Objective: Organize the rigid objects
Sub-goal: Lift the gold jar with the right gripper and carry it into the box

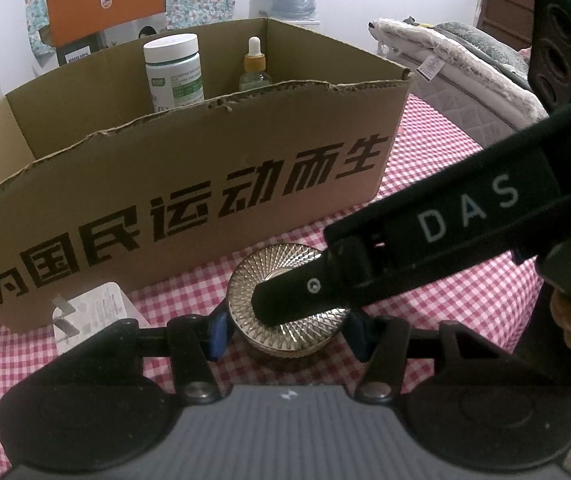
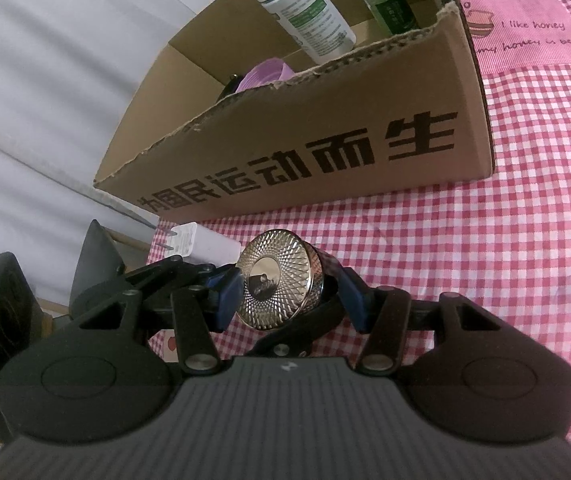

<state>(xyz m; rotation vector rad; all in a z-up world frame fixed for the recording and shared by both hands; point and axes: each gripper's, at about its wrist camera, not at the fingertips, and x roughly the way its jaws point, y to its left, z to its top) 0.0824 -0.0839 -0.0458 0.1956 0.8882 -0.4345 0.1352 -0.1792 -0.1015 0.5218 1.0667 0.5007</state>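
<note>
A round jar with a faceted metallic lid (image 1: pixel 285 300) stands on the red-checked tablecloth (image 1: pixel 445 280) of the worktop, just in front of the open cardboard box (image 1: pixel 205 184). The left hand-held gripper (image 1: pixel 285 332) grasps the jar's body, its blue pads against both sides. The right hand-held gripper (image 2: pixel 289 292) clasps the lid, one finger (image 1: pixel 297 300) lying across the top. Inside the box stand a white supplement bottle (image 1: pixel 173 72) and a dropper bottle (image 1: pixel 254 68). A white plug adapter (image 2: pixel 193 244) lies just beside the jar.
</note>
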